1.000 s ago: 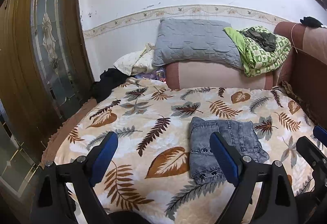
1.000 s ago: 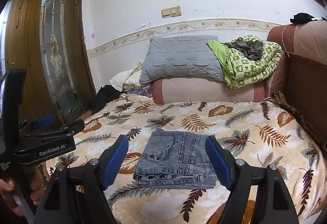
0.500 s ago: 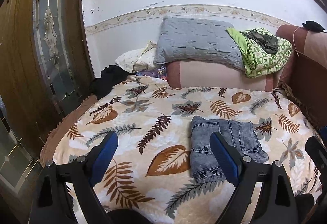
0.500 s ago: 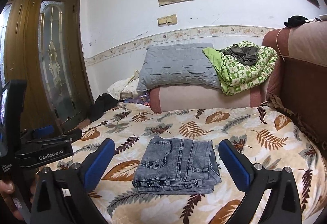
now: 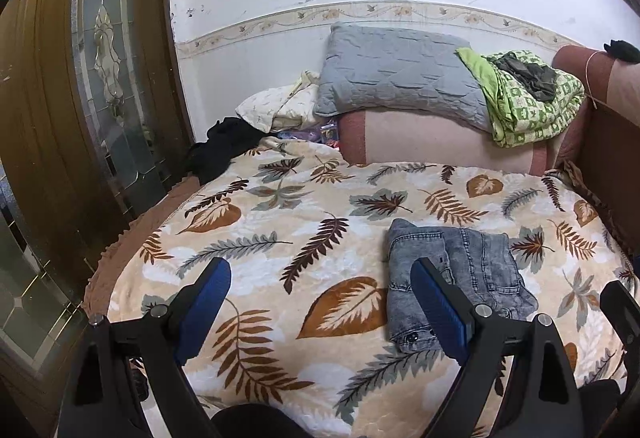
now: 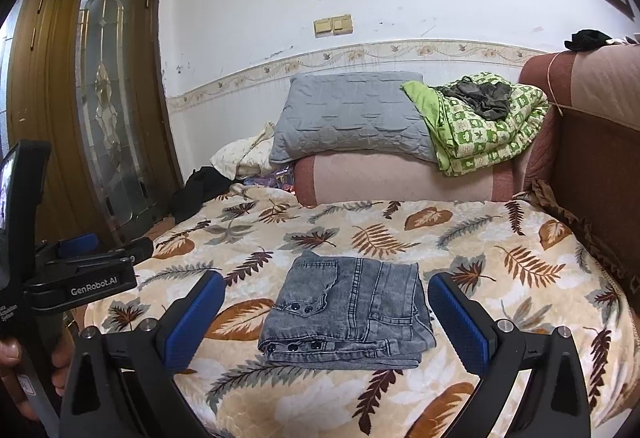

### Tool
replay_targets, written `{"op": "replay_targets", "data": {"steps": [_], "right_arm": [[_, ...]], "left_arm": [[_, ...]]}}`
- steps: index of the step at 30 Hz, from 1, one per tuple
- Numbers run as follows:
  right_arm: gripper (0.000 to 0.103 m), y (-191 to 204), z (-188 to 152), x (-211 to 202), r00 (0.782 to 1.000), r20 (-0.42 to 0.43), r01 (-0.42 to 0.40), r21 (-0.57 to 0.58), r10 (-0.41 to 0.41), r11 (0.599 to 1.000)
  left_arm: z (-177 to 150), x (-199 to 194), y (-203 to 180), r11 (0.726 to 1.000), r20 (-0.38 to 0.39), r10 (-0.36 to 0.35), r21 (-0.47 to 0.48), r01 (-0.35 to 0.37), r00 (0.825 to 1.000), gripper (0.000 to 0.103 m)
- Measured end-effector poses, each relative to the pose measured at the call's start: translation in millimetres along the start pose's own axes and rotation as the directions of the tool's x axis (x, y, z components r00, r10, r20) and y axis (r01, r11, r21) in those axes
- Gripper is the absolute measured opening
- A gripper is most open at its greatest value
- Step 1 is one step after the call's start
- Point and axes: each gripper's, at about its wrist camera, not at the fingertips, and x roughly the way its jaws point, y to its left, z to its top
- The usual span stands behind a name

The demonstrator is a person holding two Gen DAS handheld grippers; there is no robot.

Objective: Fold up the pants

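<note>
Both grippers spread wide, gripping nothing. Right gripper hovers above folded pants, blue fingers flanking them, apart from denim. Left gripper hangs left of pants, over leaf-print blanket. Pants lie flat on blanket, well short of grey pillow.

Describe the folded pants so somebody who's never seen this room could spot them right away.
Find the bed with the leaf-print blanket. Near its front edge lie the pants, a squarish folded bundle of faded grey denim with dark buttons. Nothing else sits on the open blanket; the other fabrics are piled by the wall.
</note>
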Motion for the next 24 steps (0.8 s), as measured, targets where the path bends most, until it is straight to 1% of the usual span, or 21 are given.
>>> {"op": "replay_targets", "data": {"steps": [12,24], "right_arm": [[0.103,-3.3,-3.3,6.1,1.0,-0.027,0.005,0.01,-0.004,1.0],[0.103,-3.8,-5.5,8.8,0.999,-0.034,0.004,0.012,-0.004,1.0]], "left_arm": [[-1.6,4.0,-2.8,1.0,-0.013,0.002,0.02,-0.002,1.0,0.091],[-1.3,1.7,-5.8,0.999,-0.003,-0.005,0.039,0.005,1.0,0.091]]}}
